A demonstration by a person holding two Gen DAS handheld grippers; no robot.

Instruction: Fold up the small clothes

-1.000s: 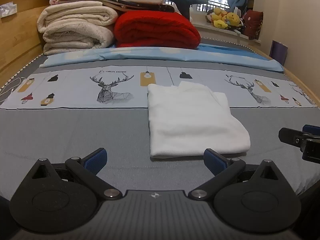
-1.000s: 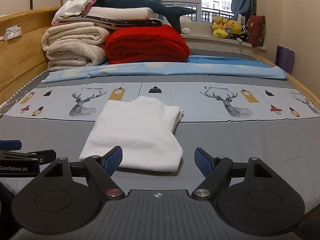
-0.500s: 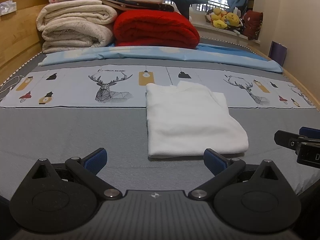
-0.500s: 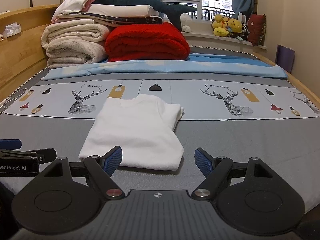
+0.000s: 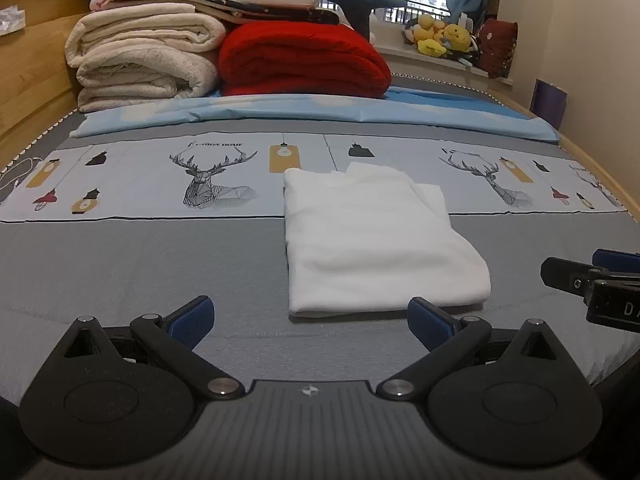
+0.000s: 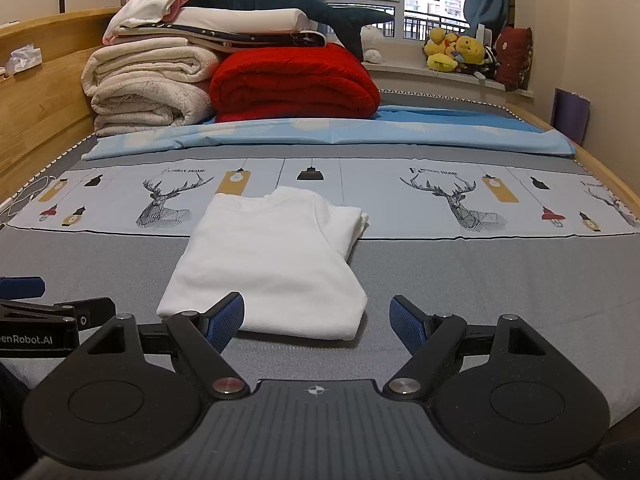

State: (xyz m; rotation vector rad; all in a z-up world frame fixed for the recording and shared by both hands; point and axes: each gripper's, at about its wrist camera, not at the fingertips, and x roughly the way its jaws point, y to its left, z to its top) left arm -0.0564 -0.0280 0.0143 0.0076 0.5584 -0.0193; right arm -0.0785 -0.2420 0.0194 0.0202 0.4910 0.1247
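A small white garment [image 5: 376, 236] lies folded into a neat rectangle on the grey bed sheet [image 5: 140, 264]. It also shows in the right wrist view [image 6: 276, 264]. My left gripper [image 5: 310, 318] is open and empty, just short of the garment's near edge, a little to its left. My right gripper [image 6: 316, 318] is open and empty, at the garment's near right corner. Each gripper shows at the edge of the other's view: the right one [image 5: 592, 280] and the left one [image 6: 52, 312].
At the bed's far end lie a blue sheet [image 6: 328, 132], folded cream blankets [image 6: 148, 84], a red blanket [image 6: 296, 84] and more linen on top. A wooden bed frame [image 6: 36, 92] runs along the left. Plush toys [image 6: 456, 52] sit on the window sill.
Both views have risen and drawn back slightly, so the garment sits a little lower and farther. Both grippers stay open. The garment has not moved.
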